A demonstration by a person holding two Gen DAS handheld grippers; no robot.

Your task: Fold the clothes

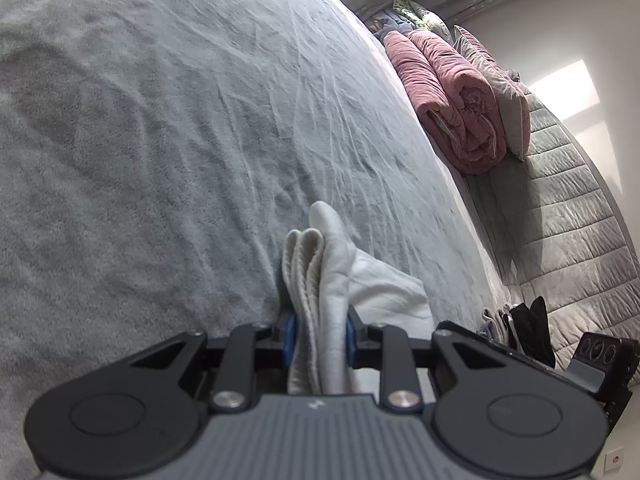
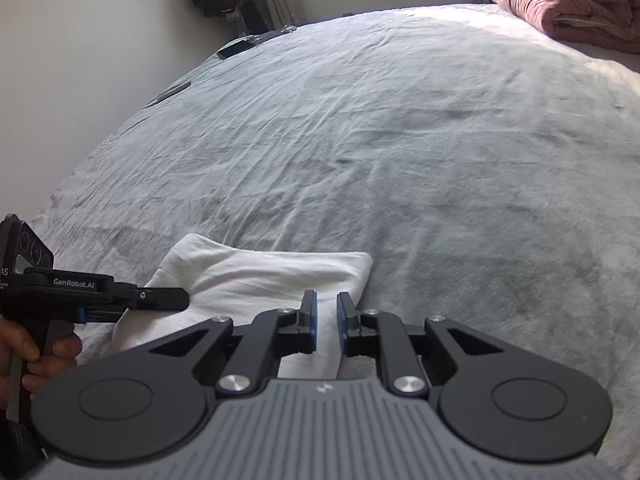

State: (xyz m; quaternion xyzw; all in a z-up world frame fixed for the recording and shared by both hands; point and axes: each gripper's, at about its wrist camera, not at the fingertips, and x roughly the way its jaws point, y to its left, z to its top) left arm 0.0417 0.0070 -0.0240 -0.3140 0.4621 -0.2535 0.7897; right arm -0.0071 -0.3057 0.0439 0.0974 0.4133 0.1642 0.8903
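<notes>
Right now your left gripper (image 1: 320,334) is clamped on a bunched fold of the white garment (image 2: 256,280) — its blue pads (image 1: 291,332) press the layered cloth from both sides, and the folds stick up past the fingertips. The garment lies on the near part of the grey bedsheet (image 2: 400,140), partly folded into a rough rectangle. Your right gripper (image 2: 327,322) sits low over the garment's near edge with its jaws narrowly parted — white cloth shows in the gap, but the pads are not pinching it. Your left hand (image 2: 36,352) wraps the handle of the left gripper. A rolled pink quilt (image 1: 452,96) rests at the far side of the bed, well apart from the garment.
</notes>
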